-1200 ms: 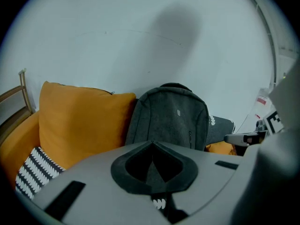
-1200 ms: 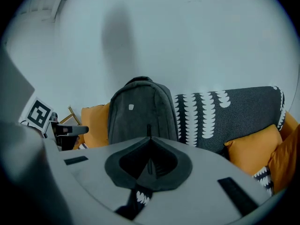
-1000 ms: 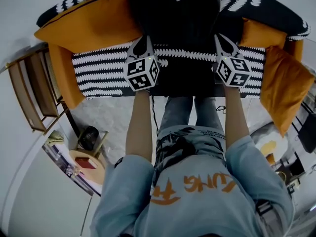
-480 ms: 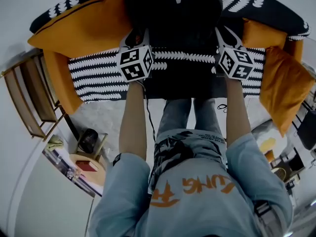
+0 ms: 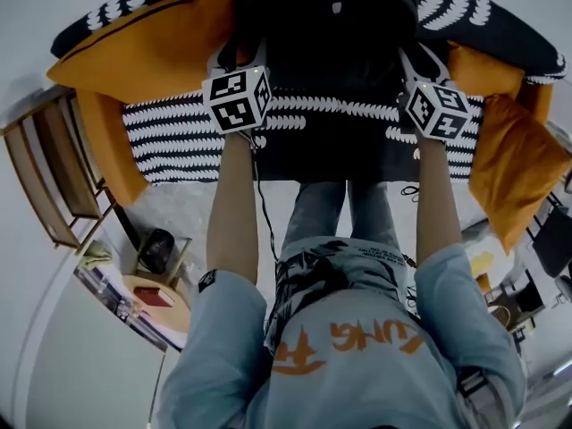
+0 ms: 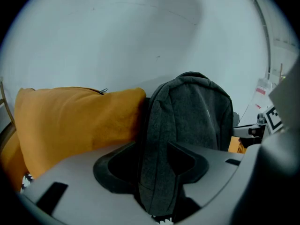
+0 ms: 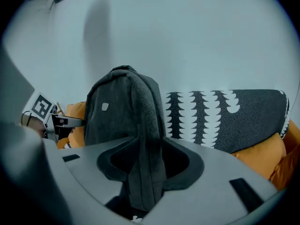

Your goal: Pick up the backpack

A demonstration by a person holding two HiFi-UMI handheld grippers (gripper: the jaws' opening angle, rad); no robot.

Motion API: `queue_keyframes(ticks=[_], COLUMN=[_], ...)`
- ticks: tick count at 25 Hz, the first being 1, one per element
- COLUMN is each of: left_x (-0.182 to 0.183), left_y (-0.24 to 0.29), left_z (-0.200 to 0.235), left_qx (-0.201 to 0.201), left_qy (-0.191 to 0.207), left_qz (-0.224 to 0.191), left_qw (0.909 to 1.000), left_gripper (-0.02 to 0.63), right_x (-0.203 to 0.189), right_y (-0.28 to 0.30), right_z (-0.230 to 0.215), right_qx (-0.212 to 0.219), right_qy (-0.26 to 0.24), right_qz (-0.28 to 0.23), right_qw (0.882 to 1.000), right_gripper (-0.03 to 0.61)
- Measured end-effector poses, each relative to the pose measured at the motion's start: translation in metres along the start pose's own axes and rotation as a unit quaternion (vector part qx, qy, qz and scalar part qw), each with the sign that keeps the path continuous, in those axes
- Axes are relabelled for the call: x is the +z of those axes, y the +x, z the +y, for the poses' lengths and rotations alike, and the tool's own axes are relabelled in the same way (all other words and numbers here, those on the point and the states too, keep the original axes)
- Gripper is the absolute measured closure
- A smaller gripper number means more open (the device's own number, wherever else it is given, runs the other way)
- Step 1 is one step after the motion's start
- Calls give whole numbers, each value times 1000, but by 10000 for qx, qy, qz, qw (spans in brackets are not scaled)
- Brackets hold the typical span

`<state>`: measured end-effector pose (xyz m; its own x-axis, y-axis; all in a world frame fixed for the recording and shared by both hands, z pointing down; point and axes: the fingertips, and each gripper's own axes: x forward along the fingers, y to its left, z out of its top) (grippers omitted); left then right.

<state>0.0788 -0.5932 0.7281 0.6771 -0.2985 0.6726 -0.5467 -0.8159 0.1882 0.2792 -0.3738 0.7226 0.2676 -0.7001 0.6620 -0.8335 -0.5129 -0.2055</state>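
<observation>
A dark grey backpack (image 5: 331, 25) stands upright on the sofa seat against the backrest. In the head view my left gripper (image 5: 237, 59) is at its left side and my right gripper (image 5: 420, 63) at its right side. The left gripper view shows the backpack (image 6: 192, 116) with its side edge running down between the jaws of the left gripper (image 6: 154, 167). In the right gripper view a side fold of the backpack (image 7: 122, 111) hangs between the jaws of the right gripper (image 7: 147, 165). Both pairs of jaws are opening, and they stand wide around the fabric without pressing it.
The sofa (image 5: 179, 132) has a black-and-white patterned cover. Orange cushions lie at the left (image 5: 152, 43) and the right (image 5: 514, 164) of the backpack. A wooden rack (image 5: 54, 177) and a small round table (image 5: 156, 298) stand to the left. The person's legs are right in front of the seat.
Both grippers have moved forward to the backpack's sides. Their jaws have gone from shut to wide, and now straddle its edges.
</observation>
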Motion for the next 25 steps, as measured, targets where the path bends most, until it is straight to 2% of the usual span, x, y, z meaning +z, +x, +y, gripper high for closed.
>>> queue_keyframes(ticks=[8,11,13,17,25], left_x=[4,6,7,1,-6], left_y=[23,31,35,27,-3], left_z=[1,0,-2,-5,-16], left_qx=[-232,-283,-293,-358,-246], left_qy=[148,337,463,542,82], left_qz=[85,70,97,293,271], left_qw=[9996,9990,9985,9975,9993], left_gripper=[400,428,457,523,535], right_x=[5,4,6,-2,-11], right_y=[15,23,27,22,-2], right_z=[0,1,2,7,16], right_qx=[85,90,127,479,524], right_qy=[-192,-333,-235,271,159], right_qz=[120,154,134,269,533], right_qw=[9997,9993,9996,9981,9971], right_gripper=[434,450,465,518,537])
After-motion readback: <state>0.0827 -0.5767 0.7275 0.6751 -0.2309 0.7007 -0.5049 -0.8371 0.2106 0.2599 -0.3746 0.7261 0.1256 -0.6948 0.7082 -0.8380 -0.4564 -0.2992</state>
